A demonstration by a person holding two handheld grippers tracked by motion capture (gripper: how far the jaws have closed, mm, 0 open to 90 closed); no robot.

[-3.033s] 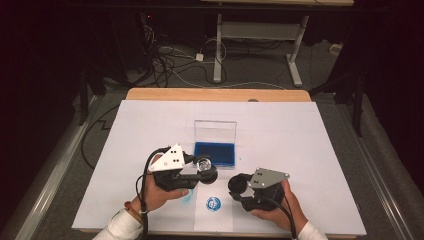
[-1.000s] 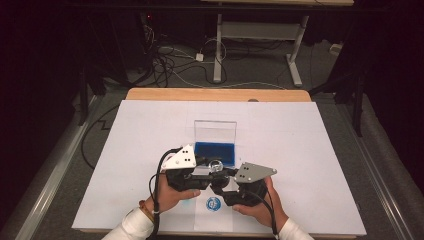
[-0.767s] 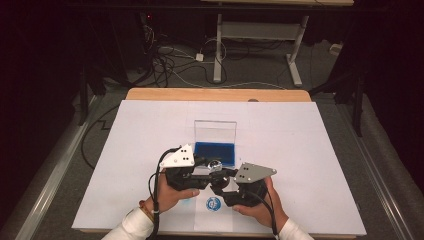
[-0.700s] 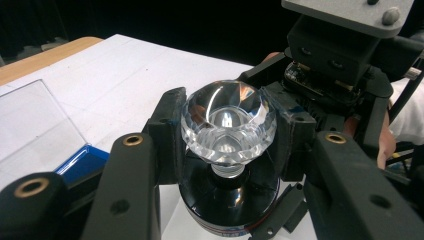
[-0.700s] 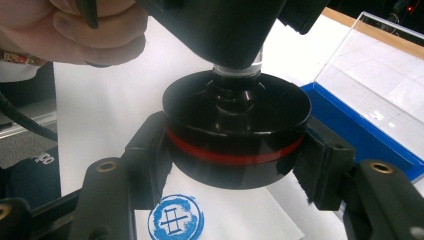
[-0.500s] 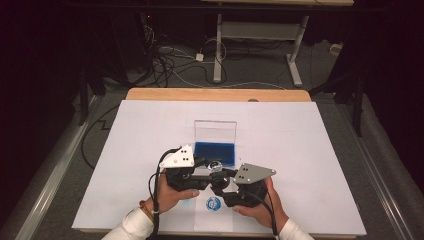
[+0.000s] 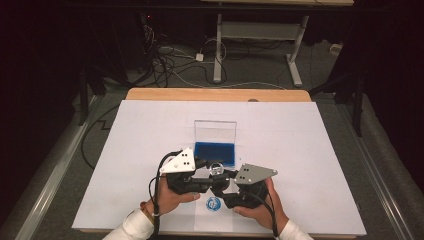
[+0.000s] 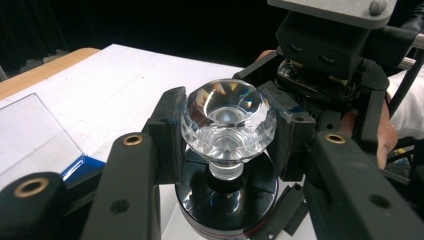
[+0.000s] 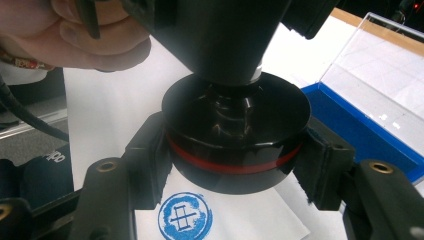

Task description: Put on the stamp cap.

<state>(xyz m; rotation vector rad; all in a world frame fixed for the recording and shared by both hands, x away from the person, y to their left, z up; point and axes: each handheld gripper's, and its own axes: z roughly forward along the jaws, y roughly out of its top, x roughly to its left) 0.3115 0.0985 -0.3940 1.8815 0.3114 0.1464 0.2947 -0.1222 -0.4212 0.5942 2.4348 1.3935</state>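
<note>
Now the left gripper (image 8: 227,145) clamps the faceted clear crystal knob (image 8: 228,120); the right gripper (image 9: 235,165) clamps the round black stamp base (image 9: 235,132). Probably lift straight off the blue print (image 9: 185,216), avoiding smears.

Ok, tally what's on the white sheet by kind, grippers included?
Grippers: 2 (left gripper, right gripper)
Stamps: 1 (stamp, crystal knob, black base, held by both)
Ink pad cases: 1 (blue ink pad case, lid open)
Printed blue marks: 1 (blue stamp mark)
Total: 5
</note>
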